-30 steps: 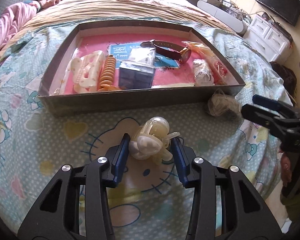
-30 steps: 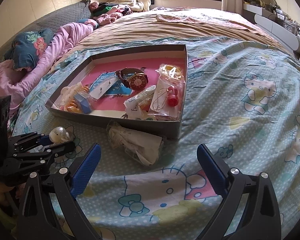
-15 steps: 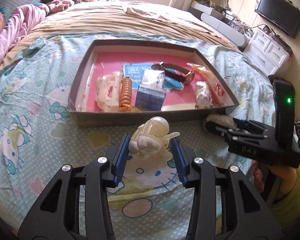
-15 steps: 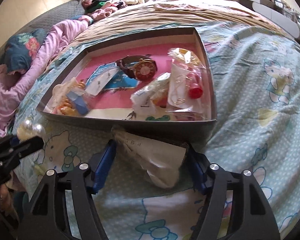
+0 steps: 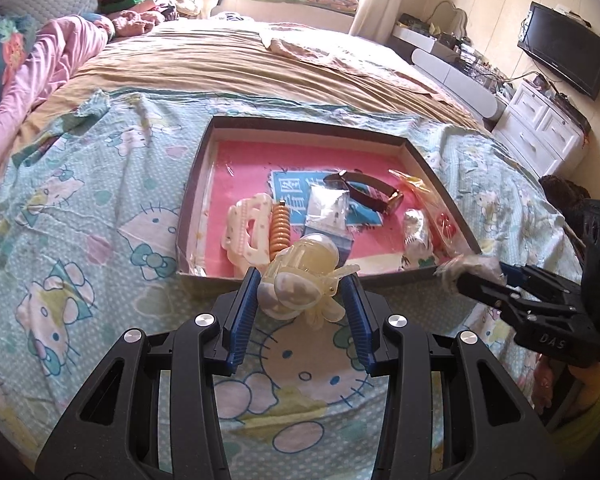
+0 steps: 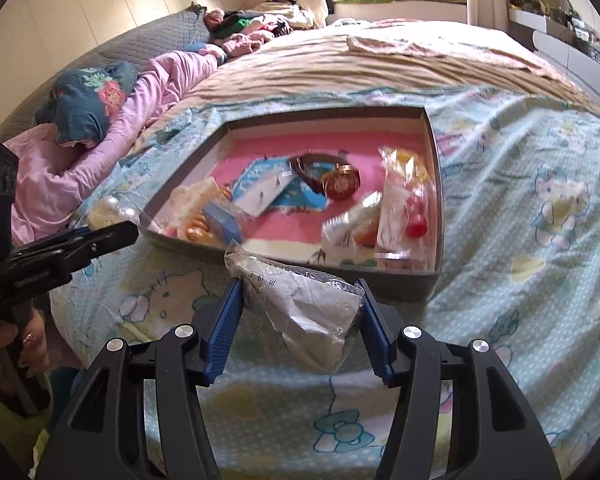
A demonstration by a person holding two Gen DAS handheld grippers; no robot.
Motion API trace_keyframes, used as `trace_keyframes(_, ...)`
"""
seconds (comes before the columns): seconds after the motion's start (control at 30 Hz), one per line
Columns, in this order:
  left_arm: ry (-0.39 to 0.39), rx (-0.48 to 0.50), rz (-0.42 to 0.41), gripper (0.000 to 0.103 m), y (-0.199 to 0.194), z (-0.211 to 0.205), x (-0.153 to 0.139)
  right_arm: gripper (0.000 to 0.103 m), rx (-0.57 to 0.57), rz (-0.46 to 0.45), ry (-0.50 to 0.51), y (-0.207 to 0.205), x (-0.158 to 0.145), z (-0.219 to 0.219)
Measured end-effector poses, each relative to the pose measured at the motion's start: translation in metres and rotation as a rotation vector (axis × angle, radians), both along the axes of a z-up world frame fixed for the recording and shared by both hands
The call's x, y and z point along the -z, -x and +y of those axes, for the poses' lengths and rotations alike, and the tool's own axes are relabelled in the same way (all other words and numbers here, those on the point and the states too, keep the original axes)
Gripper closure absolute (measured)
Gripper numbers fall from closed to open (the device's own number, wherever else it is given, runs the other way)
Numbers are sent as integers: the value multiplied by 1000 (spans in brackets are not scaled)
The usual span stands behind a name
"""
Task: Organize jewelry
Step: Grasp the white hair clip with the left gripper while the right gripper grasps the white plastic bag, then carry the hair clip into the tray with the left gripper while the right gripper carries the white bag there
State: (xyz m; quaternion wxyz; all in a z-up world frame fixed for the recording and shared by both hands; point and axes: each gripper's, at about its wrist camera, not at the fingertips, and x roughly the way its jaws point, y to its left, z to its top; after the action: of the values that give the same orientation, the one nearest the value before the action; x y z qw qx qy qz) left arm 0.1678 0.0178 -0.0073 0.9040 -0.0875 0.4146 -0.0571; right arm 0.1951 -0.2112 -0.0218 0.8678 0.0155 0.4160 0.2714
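Hair claw (image 5: 300, 276) clamped in my left fingers (image 5: 246, 312), plastic packet (image 6: 304, 304) just closed into right: lift both clear over the box (image 5: 300, 124) wall before releasing.

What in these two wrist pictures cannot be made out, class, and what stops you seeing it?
- What the crinkled plastic bag in the right tongs holds: right wrist view, the wrinkled film hides it.
- The watch dial: right wrist view, blurred.
- The near part of the tray floor: left wrist view, the pale hair clip in the left tongs covers it.
- The small items on the far shelf: left wrist view, too small.
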Motion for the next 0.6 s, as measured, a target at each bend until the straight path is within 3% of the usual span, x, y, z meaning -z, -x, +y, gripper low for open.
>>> trace_keyframes(0.6, -10, 4, -18, 69, -30, 0, -7, 49, 50, -104, -1, -45, -26, -5)
